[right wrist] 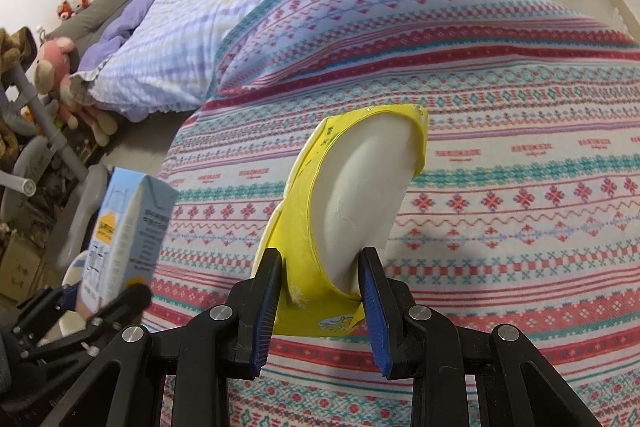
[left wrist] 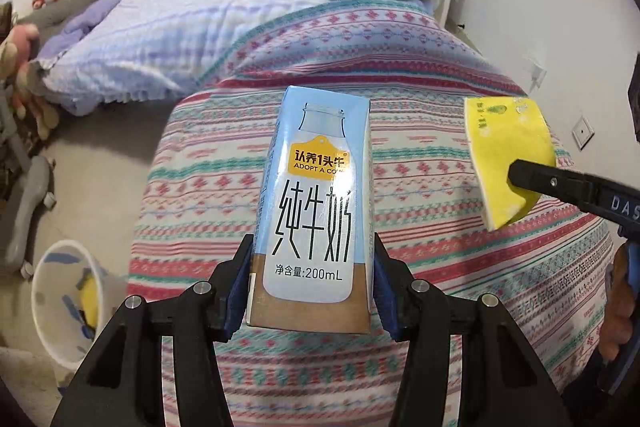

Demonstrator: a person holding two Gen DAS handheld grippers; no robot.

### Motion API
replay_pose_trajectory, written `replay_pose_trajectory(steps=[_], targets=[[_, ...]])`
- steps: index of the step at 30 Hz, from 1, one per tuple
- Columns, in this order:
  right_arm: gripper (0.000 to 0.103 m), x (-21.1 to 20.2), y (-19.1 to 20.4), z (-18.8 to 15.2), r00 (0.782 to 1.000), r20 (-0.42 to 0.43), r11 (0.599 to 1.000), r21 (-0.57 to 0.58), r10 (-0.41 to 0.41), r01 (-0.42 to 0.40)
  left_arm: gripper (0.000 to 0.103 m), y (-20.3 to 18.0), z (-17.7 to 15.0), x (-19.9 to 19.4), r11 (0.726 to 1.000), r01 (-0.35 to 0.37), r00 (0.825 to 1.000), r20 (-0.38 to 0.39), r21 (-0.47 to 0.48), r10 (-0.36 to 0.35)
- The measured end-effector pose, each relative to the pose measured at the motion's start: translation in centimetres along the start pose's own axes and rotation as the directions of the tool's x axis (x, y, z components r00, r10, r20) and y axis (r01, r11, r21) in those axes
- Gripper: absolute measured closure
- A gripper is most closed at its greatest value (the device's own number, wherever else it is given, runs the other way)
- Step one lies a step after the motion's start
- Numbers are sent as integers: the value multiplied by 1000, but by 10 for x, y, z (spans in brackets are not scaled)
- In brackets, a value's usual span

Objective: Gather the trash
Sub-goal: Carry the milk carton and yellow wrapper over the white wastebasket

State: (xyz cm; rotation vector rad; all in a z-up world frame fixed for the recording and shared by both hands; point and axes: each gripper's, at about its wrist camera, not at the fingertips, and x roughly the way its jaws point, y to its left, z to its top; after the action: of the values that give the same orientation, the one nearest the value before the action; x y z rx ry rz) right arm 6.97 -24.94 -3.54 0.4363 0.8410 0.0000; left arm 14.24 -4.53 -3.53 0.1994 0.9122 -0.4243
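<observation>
A bed (left wrist: pixel 400 75) is covered by a patterned red, teal and white blanket. Above its near edge, a pale blue 200 mL milk carton (left wrist: pixel 316 211), brown at the base, is clamped upright in the left gripper (left wrist: pixel 312 287). A squashed yellow paper cup (right wrist: pixel 352 211), white inside, is pinched by the right gripper (right wrist: pixel 320 287). A white bin (left wrist: pixel 66 291) stands on the floor beside the bed's corner.
</observation>
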Motion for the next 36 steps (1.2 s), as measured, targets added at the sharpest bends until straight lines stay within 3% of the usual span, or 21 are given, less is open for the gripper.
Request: replay_pose_trajectory(steps=[8, 15, 25, 31, 36], targets=[[68, 24, 41, -14, 999, -34, 995, -96, 15, -18, 47, 103, -18, -22, 978, 19, 1000, -12, -206, -22], [68, 57, 83, -33, 996, -77, 988, -141, 48, -59, 47, 207, -49, -25, 911, -5, 998, -55, -413, -20], [68, 94, 149, -57, 980, -138, 968, -187, 141, -166, 47, 325, -96, -27, 742, -11, 998, -59, -671, -39], [68, 117, 203, -72, 963, -164, 945, -216, 214, -247, 47, 355, -115, -16, 651, 20, 993, -60, -759, -100], [68, 141, 242, -78, 938, -182, 927, -181, 296, -327, 47, 364, -121, -9, 596, 40, 990, -48, -802, -132]])
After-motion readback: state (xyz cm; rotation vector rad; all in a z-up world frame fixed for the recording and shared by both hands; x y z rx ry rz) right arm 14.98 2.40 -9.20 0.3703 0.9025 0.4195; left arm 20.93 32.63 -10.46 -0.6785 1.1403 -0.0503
